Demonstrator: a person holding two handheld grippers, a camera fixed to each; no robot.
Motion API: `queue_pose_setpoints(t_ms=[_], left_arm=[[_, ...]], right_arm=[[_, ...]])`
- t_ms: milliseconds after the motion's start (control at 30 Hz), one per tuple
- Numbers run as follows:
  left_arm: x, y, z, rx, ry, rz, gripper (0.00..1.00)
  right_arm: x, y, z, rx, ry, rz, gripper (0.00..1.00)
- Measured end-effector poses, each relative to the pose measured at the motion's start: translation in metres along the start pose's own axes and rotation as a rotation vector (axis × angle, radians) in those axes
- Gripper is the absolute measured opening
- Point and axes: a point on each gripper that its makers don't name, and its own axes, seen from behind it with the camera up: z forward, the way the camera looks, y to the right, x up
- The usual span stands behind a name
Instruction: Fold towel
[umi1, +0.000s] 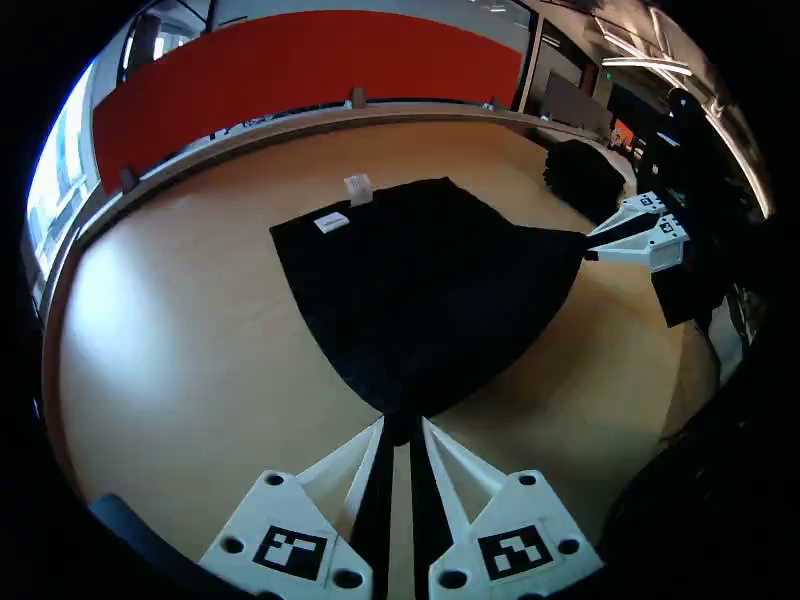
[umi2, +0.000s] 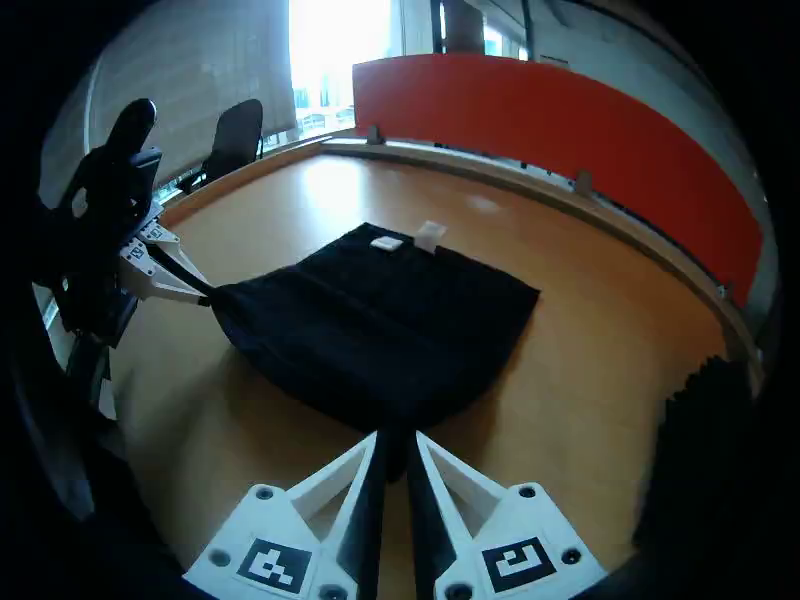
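**Left gripper.** In the left gripper view, the left gripper (umi1: 403, 425) was clenched. Both fingers pressed together on one corner of the black towel (umi1: 430, 290), and the cloth ran down into the narrow slot between them. From that corner the towel fanned out ahead of the fingertips across the wooden table (umi1: 180, 330).

**Right gripper.** In the right gripper view, the right gripper (umi2: 397, 438) was likewise clamped on a corner of the towel, with the fabric pinched directly at its fingertips. In the left gripper view it appeared ahead and to the right, and its tips met the towel's adjacent corner.

**Towel position.**
- The edge stretched between the two gripped corners was drawn taut. In the right gripper view it appeared raised off the table, with shadow beneath it.
- The portion farthest from both grippers lay flat on the table.
- Two white tags (umi1: 358, 188) sat at the far edge, beyond the fingertips.

**Surroundings.**
- A red partition (umi1: 310, 70) stood along the table's far rim, straight ahead of the left gripper.
- A dark pile (umi1: 583, 175) rested on the table ahead and to the right, apart from the towel.
- In the right gripper view, a chair (umi2: 235, 140) stood ahead and to the left, past the table's edge.
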Motion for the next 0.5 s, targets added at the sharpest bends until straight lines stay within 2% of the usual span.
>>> queue_pose_setpoints(t_ms=[300,500], left_arm=[[0.026,-0.003,-0.017,0.02,0.038,-0.005,0.1],[0.038,-0.003,-0.027,0.024,0.052,-0.015,0.1]], right_arm=[[0.032,0.003,-0.015,-0.015,0.044,-0.021,0.12],[0.044,0.006,-0.022,-0.02,0.065,-0.01,0.12]])
